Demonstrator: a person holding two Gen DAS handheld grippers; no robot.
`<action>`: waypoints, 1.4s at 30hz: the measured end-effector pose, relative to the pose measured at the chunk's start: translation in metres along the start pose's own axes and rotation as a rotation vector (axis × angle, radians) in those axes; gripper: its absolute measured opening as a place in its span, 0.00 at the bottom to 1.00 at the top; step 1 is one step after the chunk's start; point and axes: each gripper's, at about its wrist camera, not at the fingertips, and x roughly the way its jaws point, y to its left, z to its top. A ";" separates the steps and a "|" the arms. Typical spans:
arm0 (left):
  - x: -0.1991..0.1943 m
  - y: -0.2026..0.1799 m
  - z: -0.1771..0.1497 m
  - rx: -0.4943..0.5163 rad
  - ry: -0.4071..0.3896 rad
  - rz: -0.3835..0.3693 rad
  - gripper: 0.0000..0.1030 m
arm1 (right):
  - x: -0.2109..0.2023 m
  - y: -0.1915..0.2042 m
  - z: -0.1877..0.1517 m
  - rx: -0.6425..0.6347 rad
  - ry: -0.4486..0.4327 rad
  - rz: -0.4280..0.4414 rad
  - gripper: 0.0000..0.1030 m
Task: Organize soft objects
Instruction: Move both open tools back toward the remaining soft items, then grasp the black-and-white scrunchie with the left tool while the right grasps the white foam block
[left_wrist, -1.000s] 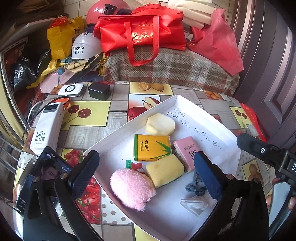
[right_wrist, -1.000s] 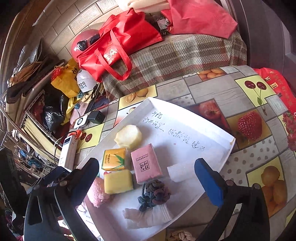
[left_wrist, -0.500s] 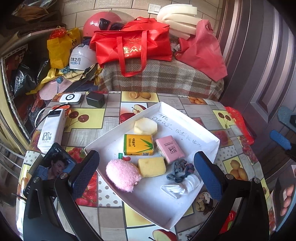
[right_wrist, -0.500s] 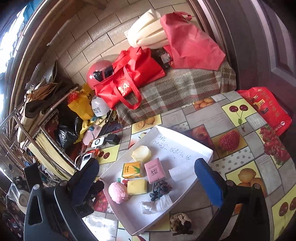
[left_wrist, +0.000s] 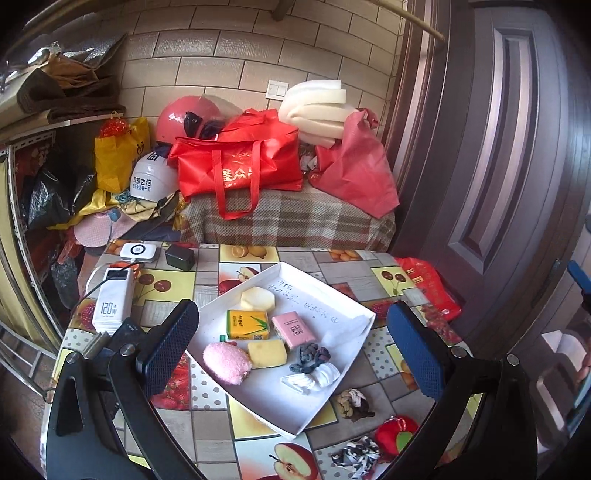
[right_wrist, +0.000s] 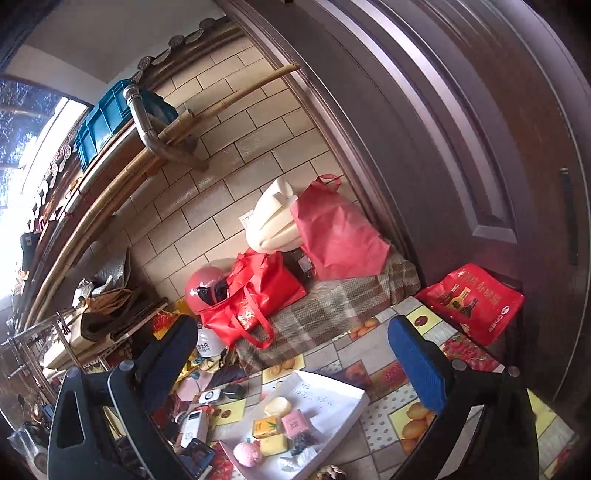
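A white tray sits on the fruit-patterned table. In it lie a pink fluffy puff, a yellow sponge, a yellow-green tissue pack, a pink tissue pack, a pale foam piece, a dark scrunchie and a white scrunchie. My left gripper is open and empty, well above the tray. My right gripper is open and empty, high above the table; the tray shows small below it.
On the table right of the tray lie a brown scrunchie, a black-white scrunchie and a red pouch. A power bank, phone and chargers lie at the left. Red bags, helmets and foam are piled behind. A dark door stands at the right.
Both grippers have pulled up and back from the tray, which now looks smaller. The right view has tilted up toward the wall and door. A white scrunchie now lies in the tray.
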 end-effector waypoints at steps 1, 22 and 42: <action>-0.004 0.002 -0.004 -0.015 0.004 -0.025 1.00 | -0.004 -0.002 -0.006 -0.034 0.003 -0.014 1.00; 0.029 -0.008 -0.165 0.083 0.485 0.000 1.00 | 0.048 -0.012 -0.270 -0.604 0.864 0.094 1.00; 0.049 -0.019 -0.195 0.108 0.550 -0.062 1.00 | 0.024 -0.033 -0.269 -0.567 0.900 0.128 0.53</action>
